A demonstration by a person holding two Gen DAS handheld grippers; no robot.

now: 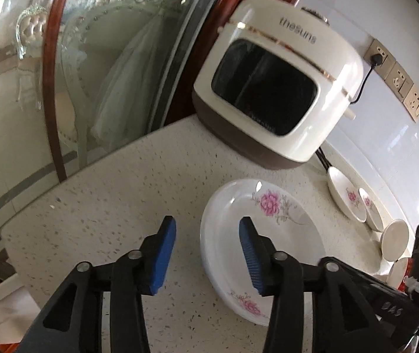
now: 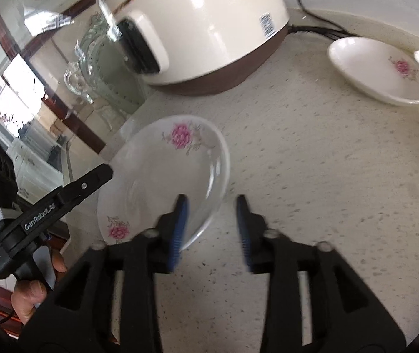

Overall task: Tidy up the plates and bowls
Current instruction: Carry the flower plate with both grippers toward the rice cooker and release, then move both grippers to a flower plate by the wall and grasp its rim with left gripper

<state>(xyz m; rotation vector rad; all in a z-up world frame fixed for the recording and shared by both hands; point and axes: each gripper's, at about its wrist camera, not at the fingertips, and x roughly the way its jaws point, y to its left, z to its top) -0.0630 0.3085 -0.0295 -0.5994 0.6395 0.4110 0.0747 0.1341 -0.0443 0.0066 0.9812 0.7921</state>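
The plate (image 1: pixel 264 253) lies flat on the speckled tabletop (image 1: pixel 106 200), at lower centre-right of the left wrist view and centre-left of the right wrist view, in front of the rice cooker (image 1: pixel 271 79). It looks like glazed white ceramic with pink flowers: stiff, fairly heavy for its size, slippery and liable to chip or break if dropped. Its raised rim is the only place to take hold, so one finger would go under the lip and one over it.

The left gripper (image 1: pixel 208 253) has its fingers apart, the plate's near rim lying between them with no pad pressing on it. The right gripper (image 2: pixel 211 229) also has its fingers apart, straddling the plate's right-hand edge without clamping it.

More dishes (image 2: pixel 380 70) rest at upper right, near the wall, well apart from this plate.
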